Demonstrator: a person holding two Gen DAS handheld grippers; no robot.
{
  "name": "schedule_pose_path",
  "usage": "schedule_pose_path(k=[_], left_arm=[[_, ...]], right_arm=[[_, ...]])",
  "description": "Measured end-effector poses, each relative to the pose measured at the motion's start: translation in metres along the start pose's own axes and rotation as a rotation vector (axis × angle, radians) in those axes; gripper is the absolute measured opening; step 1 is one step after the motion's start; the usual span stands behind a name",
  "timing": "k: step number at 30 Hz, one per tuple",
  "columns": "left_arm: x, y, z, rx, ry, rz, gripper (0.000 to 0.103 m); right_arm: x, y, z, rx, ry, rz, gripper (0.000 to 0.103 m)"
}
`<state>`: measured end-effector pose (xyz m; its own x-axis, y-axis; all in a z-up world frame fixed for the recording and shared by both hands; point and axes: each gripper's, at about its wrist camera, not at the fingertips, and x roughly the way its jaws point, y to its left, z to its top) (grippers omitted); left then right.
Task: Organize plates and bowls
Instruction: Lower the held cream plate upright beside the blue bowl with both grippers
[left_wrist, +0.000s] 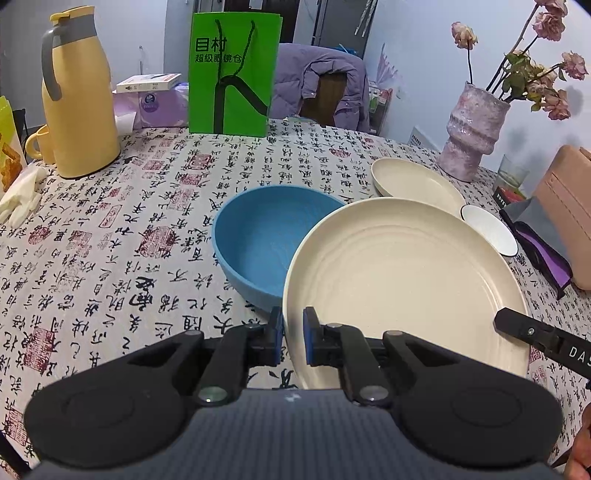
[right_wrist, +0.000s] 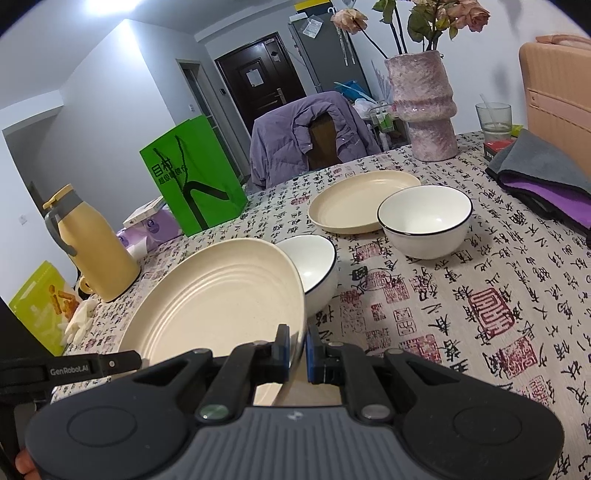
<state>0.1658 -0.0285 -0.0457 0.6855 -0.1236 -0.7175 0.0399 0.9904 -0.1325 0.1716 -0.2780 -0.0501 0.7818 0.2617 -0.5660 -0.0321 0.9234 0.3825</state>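
Where the left wrist camera looks down its own fingers, the left gripper (left_wrist: 293, 338) is pinched on the near left rim of a large cream plate (left_wrist: 402, 280), the blue pads pressed to either side of the edge. The plate hangs tilted above the patterned tablecloth (left_wrist: 110, 240). A blue bowl (left_wrist: 266, 240) sits just beyond, its right side hidden behind the plate. Farther right lie a second cream plate (left_wrist: 413, 181) and a white bowl with a dark rim (left_wrist: 487, 229). The tip of the right gripper (left_wrist: 517, 326) reaches the plate's right edge.

From the right wrist camera, the right gripper (right_wrist: 297, 349) is clamped on the same plate (right_wrist: 218, 299) at its near right rim — the pads squeeze the edge. Just behind the plate stands a white bowl (right_wrist: 317, 273); another white bowl (right_wrist: 424, 218) sits farther back, touching or overlapping the second cream plate (right_wrist: 354, 203). A yellow jug (right_wrist: 92, 247) and a green bag (right_wrist: 192, 177) stand to the left.
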Motion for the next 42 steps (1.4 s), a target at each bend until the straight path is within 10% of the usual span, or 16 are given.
schedule_pose_path(k=[42], left_arm=[[-0.01, -0.015, -0.044, 0.038, 0.006, -0.027, 0.01]], right_arm=[[-0.022, -0.022, -0.042, 0.019, 0.01, -0.029, 0.008]])
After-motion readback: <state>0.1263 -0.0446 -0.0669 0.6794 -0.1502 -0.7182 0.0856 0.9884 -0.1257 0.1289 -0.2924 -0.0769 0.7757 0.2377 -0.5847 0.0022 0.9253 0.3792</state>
